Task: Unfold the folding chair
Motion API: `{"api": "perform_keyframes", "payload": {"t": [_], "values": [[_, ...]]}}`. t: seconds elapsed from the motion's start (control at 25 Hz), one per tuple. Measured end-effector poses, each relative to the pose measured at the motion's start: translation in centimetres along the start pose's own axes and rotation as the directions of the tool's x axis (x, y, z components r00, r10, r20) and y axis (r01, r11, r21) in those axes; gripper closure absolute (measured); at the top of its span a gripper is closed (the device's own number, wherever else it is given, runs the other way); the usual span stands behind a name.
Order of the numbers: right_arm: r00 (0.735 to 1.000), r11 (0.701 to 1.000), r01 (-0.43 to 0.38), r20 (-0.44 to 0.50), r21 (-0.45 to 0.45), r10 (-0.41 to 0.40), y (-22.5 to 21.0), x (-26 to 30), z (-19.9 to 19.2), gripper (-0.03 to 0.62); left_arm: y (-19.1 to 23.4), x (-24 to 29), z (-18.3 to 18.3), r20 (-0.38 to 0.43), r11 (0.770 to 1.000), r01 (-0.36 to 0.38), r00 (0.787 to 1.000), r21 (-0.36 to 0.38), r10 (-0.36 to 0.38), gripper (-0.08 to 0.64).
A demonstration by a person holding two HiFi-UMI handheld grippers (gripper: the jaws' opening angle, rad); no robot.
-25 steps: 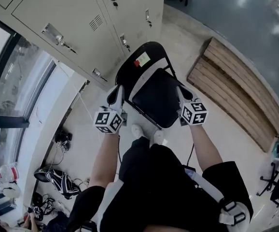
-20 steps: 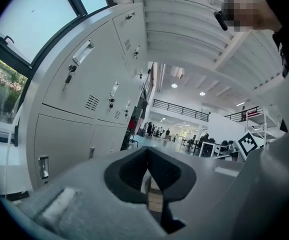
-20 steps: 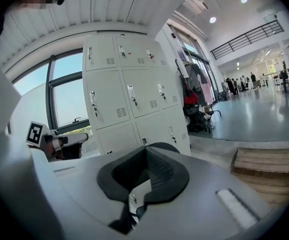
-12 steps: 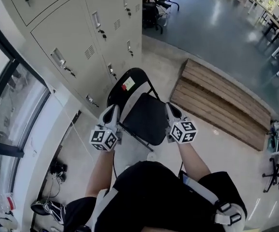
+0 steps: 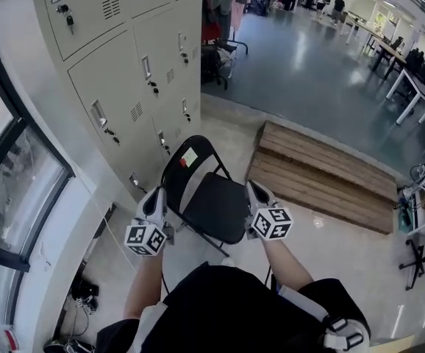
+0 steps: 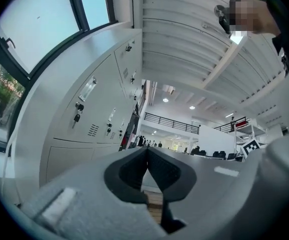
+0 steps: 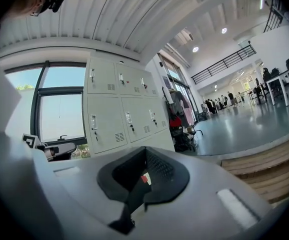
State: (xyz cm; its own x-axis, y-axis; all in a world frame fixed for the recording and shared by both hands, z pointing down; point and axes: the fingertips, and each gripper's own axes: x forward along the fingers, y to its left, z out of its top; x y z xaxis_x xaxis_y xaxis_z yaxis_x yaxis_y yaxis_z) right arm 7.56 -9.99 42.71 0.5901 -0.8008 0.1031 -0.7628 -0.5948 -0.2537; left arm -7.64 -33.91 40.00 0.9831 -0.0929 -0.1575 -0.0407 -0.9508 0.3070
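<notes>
The black chair point(image 5: 216, 206), with rounded back and flat seat, is flanked by the left gripper point(image 5: 156, 197) and right gripper point(image 5: 254, 191), both closed and empty.

The black folding chair point(image 5: 214, 206) stands opened out on the pale floor point(image 5: 301, 245), its dark seat point(image 5: 218, 210) down and roughly level. Its rounded backrest point(image 5: 184, 173) rises upright on the side nearest the grey lockers point(image 5: 124, 72), and a small white label with a red patch point(image 5: 189, 157) sits near the top of it. Thin black frame tubes run along the seat's edges. A low slatted wooden platform point(image 5: 323, 175) lies near it on the other side.
</notes>
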Motion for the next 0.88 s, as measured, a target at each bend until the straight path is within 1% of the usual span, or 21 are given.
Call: {"api": "perform_keyframes", "payload": {"t": [0.24,0.4,0.56,0.8,0.88], "values": [[0.999,1.0,0.008,0.052,-0.011,-0.007,3.3,-2.4,0.8,0.589,-1.5,-2.2,2.1,0.044,0.997,0.073,0.996,-0.007,-0.072,0.557],[0.998,1.0,0.002,0.057,-0.027,-0.001,5.6,-3.9,0.2,0.589,-2.2,-3.6,2.1,0.043,0.996,0.091,0.995,0.003,-0.091,0.557],[0.999,0.999,-0.016,0.039,-0.045,0.017,6.2,-4.5,-0.3,0.588,-2.9,-4.6,1.3,0.027,0.996,0.089,0.996,0.009,-0.089,0.557],[0.998,0.996,-0.06,0.024,-0.066,0.061,5.5,-5.2,-0.4,0.589,-3.5,-5.4,0.5,0.02,0.999,0.051,0.999,0.014,-0.051,0.557],[0.997,0.995,-0.068,0.025,-0.074,0.07,4.8,-5.8,0.0,0.589,-4.3,-5.3,0.2,0.016,0.999,0.05,0.999,0.021,-0.05,0.557]]}}
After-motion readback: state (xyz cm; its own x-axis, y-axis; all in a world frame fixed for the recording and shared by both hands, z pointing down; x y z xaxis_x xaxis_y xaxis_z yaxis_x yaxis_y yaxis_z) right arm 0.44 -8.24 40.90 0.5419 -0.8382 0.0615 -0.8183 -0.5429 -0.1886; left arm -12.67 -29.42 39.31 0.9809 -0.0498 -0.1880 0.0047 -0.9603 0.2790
